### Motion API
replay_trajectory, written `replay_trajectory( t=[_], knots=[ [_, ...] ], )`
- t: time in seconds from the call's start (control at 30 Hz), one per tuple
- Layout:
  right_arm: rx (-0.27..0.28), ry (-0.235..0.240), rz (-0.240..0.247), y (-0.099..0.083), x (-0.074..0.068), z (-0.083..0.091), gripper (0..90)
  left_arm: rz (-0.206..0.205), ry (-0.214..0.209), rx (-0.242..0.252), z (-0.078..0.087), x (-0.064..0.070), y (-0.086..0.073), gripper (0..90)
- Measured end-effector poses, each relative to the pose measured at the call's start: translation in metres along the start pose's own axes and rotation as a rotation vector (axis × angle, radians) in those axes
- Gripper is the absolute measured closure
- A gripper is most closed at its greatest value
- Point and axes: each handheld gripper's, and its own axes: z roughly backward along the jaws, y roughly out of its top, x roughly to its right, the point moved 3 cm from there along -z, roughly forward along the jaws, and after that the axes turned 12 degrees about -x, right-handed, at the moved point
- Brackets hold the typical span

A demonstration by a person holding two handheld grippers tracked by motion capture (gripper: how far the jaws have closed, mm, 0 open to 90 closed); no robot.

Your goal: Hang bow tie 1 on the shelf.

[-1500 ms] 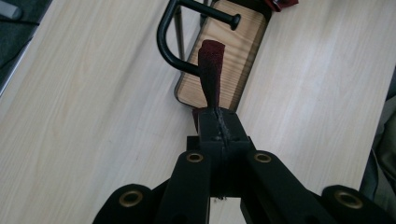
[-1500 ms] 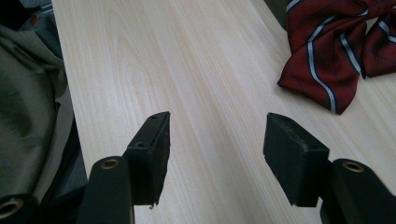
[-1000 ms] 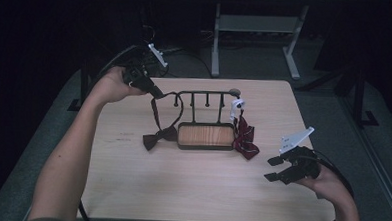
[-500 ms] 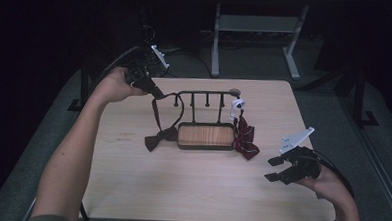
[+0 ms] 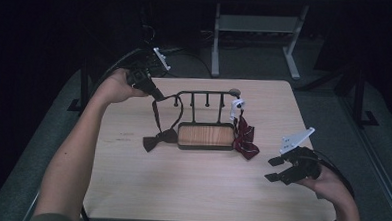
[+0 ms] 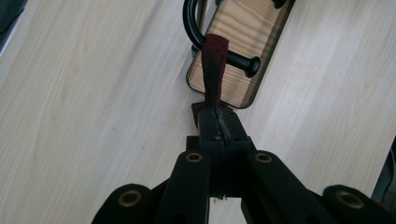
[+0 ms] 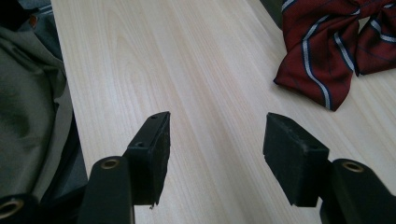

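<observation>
Left tool (image 6: 217, 122) clenched on dark bow-tie strap (image 6: 214, 70); right tool (image 7: 217, 154) released.

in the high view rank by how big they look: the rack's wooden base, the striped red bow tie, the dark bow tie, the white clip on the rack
1. wooden base, clearly largest.
2. striped red bow tie and dark bow tie, counting the bow without its strap: too alike to rank.
3. white clip, smallest.

All stand about equally far from the camera.

Right tool (image 7: 215, 156) gapes over table (image 7: 187, 70) near striped bow tie (image 7: 327, 56)
</observation>
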Motion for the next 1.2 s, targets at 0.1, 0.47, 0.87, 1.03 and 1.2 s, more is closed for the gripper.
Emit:
replay_trajectory(
  t=[0.1, 0.47, 0.87, 1.03, 1.2],
  knots=[
    [0.002, -0.001, 0.002, 0.0, 0.0, 0.001, 40.9, 0.003, -0.001, -0.004, -0.001, -0.001, 0.0, 89.5],
    [0.004, -0.004, 0.002, 0.0, -0.001, 0.002, 40.9, -0.003, -0.005, -0.015, -0.006, -0.001, 0.004, 88.0],
    [0.0, 0.002, -0.024, -0.001, -0.002, 0.003, 40.9, 0.01, -0.002, -0.005, -0.007, -0.001, 0.002, 80.1],
    [0.001, 0.002, -0.024, -0.001, -0.002, 0.002, 40.9, 0.001, -0.001, 0.004, -0.005, 0.0, -0.001, 75.5],
    [-0.002, 0.007, -0.032, 0.0, -0.001, 0.002, 40.9, -0.002, -0.009, 0.019, -0.003, 0.002, -0.007, 72.7]
  ],
)
